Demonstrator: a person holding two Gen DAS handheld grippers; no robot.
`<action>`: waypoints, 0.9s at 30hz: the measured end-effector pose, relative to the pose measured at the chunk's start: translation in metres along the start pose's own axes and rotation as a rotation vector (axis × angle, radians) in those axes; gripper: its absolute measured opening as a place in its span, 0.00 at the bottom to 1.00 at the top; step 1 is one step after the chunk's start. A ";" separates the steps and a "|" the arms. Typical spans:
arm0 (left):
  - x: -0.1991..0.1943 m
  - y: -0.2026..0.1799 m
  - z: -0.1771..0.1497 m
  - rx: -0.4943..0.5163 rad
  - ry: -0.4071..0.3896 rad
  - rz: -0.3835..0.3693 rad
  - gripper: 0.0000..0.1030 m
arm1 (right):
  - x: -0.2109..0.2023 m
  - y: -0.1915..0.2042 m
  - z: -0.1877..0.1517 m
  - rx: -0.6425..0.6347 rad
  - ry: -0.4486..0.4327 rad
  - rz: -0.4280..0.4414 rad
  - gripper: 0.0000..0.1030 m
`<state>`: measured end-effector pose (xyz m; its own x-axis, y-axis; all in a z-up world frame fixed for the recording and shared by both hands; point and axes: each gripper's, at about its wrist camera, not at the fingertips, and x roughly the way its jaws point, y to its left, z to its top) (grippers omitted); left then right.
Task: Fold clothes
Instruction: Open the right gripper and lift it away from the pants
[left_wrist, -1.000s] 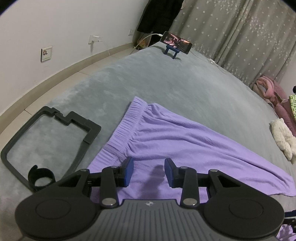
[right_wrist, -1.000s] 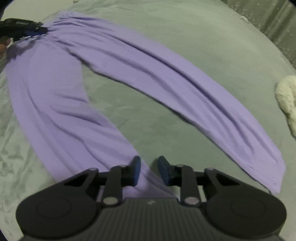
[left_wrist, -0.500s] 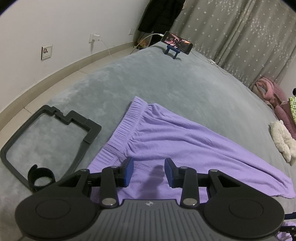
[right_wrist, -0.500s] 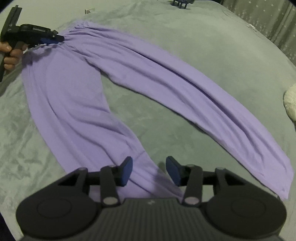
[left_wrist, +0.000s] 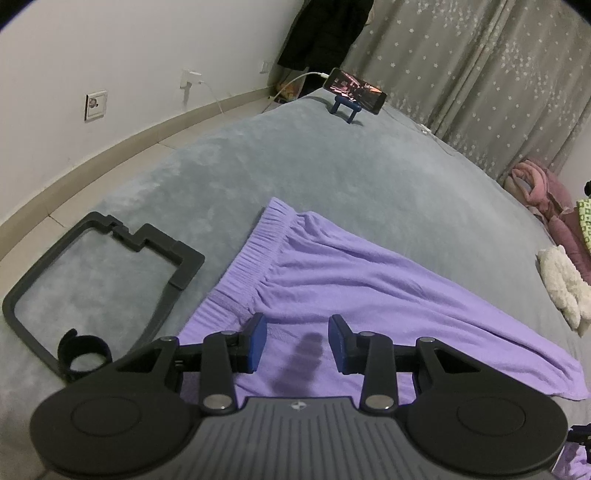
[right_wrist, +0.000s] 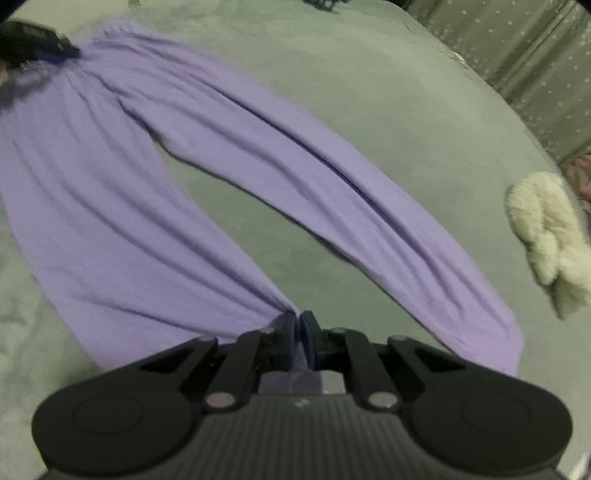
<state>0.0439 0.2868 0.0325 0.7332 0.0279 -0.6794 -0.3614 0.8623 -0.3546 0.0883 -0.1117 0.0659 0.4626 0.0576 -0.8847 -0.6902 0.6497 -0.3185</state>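
Purple trousers (right_wrist: 110, 206) lie spread on the grey bed, the two legs parted in a V. My right gripper (right_wrist: 298, 325) is shut on the hem end of the nearer leg, and the cloth bunches into its blue pads. In the left wrist view the elastic waistband (left_wrist: 255, 258) lies just ahead of my left gripper (left_wrist: 297, 341). That gripper hovers open over the trousers' (left_wrist: 369, 280) waist area with nothing pinched between its pads. In the right wrist view the left gripper (right_wrist: 55, 51) shows as a dark blur at the waistband corner.
A black plastic frame (left_wrist: 177, 258) with a strap ring lies left of the waistband. A phone on a blue stand (left_wrist: 354, 90) stands at the bed's far end. A white fluffy item (right_wrist: 546, 229) and pink cloth (left_wrist: 543, 188) lie at the right, with curtains behind.
My right gripper opened wide, then shut on the near leg's hem, and its view tipped downward. The left gripper and the waistband have not moved.
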 end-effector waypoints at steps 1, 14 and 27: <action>0.000 0.001 0.000 -0.001 -0.004 0.003 0.34 | 0.000 0.000 -0.001 0.000 0.000 0.001 0.06; -0.002 0.002 0.003 0.004 -0.013 0.036 0.34 | 0.001 -0.011 -0.003 0.039 -0.027 -0.042 0.28; -0.001 0.000 0.003 0.013 -0.014 0.036 0.34 | -0.009 -0.124 -0.082 0.243 0.235 -0.107 0.53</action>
<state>0.0450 0.2887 0.0348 0.7276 0.0663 -0.6828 -0.3804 0.8672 -0.3213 0.1239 -0.2550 0.0847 0.3649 -0.1786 -0.9138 -0.4794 0.8053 -0.3488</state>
